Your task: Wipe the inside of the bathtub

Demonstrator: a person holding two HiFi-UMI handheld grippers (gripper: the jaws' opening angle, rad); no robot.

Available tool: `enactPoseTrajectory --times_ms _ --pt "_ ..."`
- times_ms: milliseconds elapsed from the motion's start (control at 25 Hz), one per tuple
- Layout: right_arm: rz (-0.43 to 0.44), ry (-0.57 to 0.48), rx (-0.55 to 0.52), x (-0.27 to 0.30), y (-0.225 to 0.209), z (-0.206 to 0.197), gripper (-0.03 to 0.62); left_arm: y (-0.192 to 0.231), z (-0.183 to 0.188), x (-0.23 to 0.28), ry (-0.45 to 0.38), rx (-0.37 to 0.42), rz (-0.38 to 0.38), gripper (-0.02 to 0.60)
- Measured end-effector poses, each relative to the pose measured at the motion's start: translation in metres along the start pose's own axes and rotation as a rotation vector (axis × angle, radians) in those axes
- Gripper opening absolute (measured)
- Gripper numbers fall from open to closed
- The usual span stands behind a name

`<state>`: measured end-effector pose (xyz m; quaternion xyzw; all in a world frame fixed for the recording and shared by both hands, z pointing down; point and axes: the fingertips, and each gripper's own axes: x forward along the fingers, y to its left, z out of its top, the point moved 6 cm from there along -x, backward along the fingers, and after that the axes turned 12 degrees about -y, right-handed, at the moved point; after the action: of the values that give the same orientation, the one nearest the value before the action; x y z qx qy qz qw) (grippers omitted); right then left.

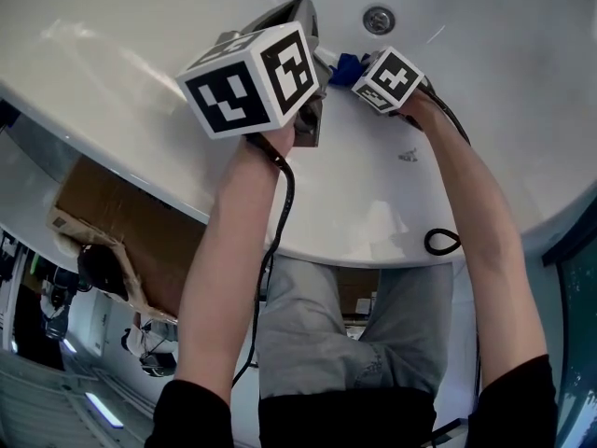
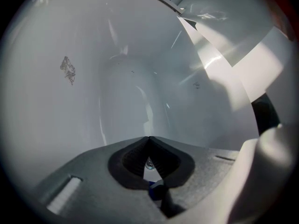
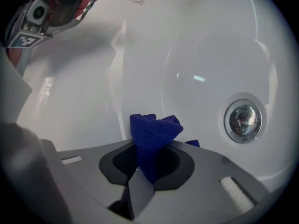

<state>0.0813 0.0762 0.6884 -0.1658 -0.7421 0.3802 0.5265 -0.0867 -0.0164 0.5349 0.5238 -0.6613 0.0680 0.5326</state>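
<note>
The white bathtub (image 1: pixel 522 110) fills the upper part of the head view, with its chrome drain (image 1: pixel 378 19) at the far end. My right gripper (image 1: pixel 341 65) reaches into the tub, shut on a bunched blue cloth (image 1: pixel 348 64). In the right gripper view the blue cloth (image 3: pixel 154 132) sticks up out of the right gripper (image 3: pixel 150 148), just left of the drain (image 3: pixel 243 120). My left gripper (image 1: pixel 297 15) hovers beside it to the left. The left gripper (image 2: pixel 149 139) is shut, with nothing between its jaws, and faces the curved tub wall (image 2: pixel 140 78).
A greyish smudge (image 2: pixel 67 70) marks the tub wall, and another smudge (image 1: pixel 408 155) lies near the rim (image 1: pixel 373 241). A black cable loop (image 1: pixel 441 242) rests on the rim. A cardboard box (image 1: pixel 121 231) stands outside the tub at lower left.
</note>
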Motion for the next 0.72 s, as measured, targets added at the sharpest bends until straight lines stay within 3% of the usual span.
enactPoseTrajectory --times_ms 240,720 --pt "0.224 -0.032 0.044 -0.016 0.052 0.003 0.071 -0.006 0.004 -0.024 -0.009 0.002 0.006 0.002" --pt "0.460 -0.144 -0.009 -0.077 0.161 -0.009 0.071 -0.044 0.015 -0.058 -0.074 0.035 -0.003 0.002"
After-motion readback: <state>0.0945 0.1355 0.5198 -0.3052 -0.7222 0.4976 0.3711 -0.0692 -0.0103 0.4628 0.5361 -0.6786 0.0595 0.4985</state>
